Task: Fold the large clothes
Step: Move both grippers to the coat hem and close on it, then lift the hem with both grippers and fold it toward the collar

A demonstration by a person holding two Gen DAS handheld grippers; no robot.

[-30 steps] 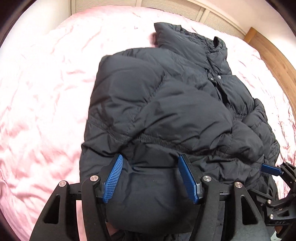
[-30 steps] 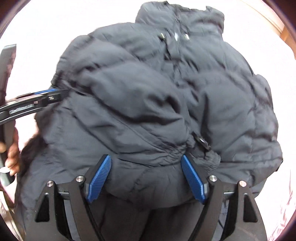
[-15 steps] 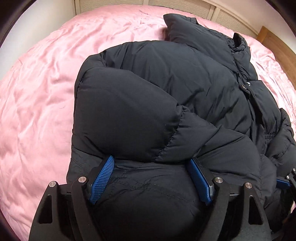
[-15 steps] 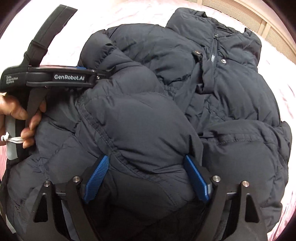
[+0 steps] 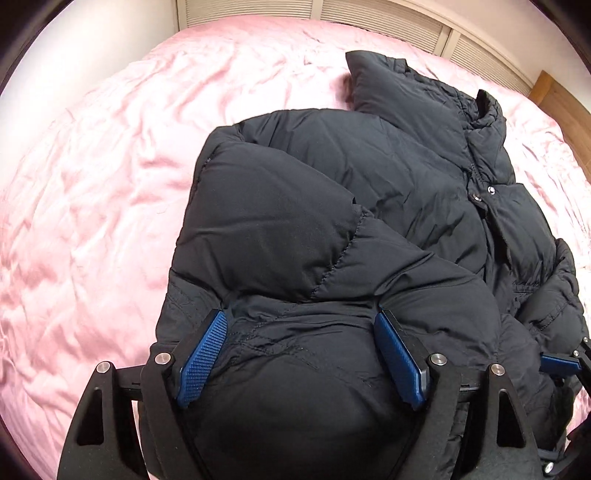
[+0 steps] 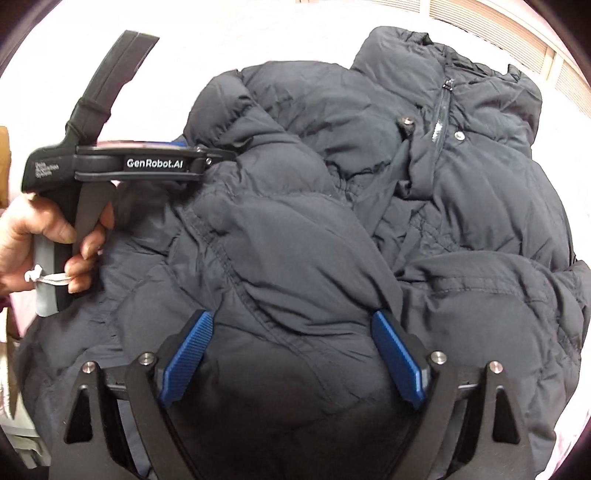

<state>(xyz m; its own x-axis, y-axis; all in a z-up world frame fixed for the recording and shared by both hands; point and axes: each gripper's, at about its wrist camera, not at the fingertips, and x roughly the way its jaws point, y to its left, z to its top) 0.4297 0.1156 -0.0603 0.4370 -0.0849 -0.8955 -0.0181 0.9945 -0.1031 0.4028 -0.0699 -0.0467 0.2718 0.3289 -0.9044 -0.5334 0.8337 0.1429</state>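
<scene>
A large black puffer jacket (image 5: 369, 192) lies on a pink bed, collar toward the far side, its lower part folded up over the body. It also fills the right wrist view (image 6: 332, 206). My left gripper (image 5: 303, 332) stands wide open with thick jacket padding bulging between its blue pads. My right gripper (image 6: 291, 332) is also wide open, with jacket fabric bulging between its pads. The left gripper's body shows in the right wrist view (image 6: 147, 162), held by a hand at the jacket's left edge. One right gripper pad tip shows in the left wrist view (image 5: 557, 363).
The pink wrinkled bedsheet (image 5: 92, 206) spreads to the left and far side of the jacket. A slatted white panel (image 5: 388, 18) runs behind the bed. A wooden headboard edge (image 5: 557, 99) stands at the far right.
The folded-up lower part of the jacket has come to rest on the body. Both grippers have drawn back slightly and stay wide open with padding between the pads.
</scene>
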